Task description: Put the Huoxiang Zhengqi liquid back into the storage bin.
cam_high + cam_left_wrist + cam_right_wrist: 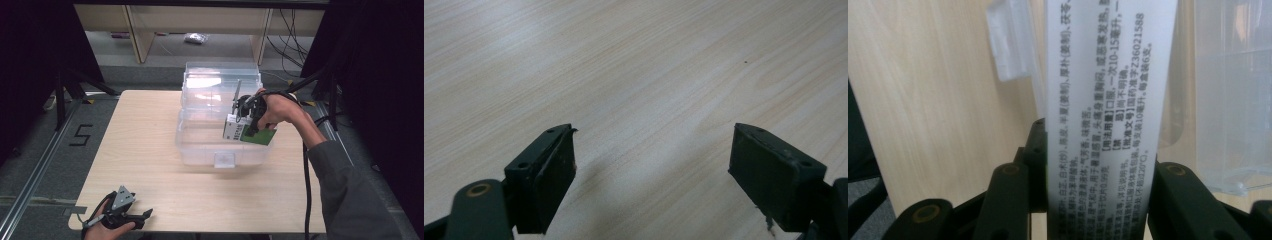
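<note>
Overhead, a white and green box (pixel 248 132) is clamped between the jaws of the right gripper (pixel 248 119), held above the clear plastic bin (pixel 200 145); the left gripper (pixel 131 218) is rested at the table (pixel 150 150) edge, jaws spread wide, nothing between them.

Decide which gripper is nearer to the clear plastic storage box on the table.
Right. The right gripper holds a green and white carton over the clear plastic box; the left gripper rests at the table's near left corner, well apart.

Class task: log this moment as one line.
right tool: shut on box over clear bin | left tool: open, idle on table
</note>
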The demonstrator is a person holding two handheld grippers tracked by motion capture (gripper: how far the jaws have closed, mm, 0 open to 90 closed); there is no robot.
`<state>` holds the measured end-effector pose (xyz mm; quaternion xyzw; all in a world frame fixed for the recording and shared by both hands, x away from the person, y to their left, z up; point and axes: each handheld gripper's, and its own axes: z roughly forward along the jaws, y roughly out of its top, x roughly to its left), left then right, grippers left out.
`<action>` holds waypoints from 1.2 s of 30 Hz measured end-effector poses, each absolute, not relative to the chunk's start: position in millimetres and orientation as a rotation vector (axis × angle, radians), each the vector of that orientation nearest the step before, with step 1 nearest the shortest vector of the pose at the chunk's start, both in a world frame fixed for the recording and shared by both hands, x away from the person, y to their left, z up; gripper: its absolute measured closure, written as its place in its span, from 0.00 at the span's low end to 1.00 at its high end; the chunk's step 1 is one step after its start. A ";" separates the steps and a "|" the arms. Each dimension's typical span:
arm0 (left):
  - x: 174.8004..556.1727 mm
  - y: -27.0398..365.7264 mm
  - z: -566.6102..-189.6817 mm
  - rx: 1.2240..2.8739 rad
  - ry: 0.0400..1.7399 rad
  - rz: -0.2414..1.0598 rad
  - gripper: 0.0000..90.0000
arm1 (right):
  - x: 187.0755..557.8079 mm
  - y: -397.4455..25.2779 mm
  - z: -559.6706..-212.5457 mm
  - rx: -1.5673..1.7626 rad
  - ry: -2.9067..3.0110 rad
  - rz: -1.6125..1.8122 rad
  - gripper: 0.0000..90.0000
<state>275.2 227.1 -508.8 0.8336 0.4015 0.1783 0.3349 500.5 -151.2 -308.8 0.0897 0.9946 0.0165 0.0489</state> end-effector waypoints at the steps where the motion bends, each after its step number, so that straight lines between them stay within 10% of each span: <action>1: 275.4 227.1 -509.0 2.174 1.047 0.466 0.20 | 504.9 -151.6 -312.1 0.209 3.023 0.080 0.72; 36: 275.9 228.1 -509.0 2.180 1.059 0.459 0.20 | 530.7 -157.0 -378.5 0.185 3.079 -0.040 0.72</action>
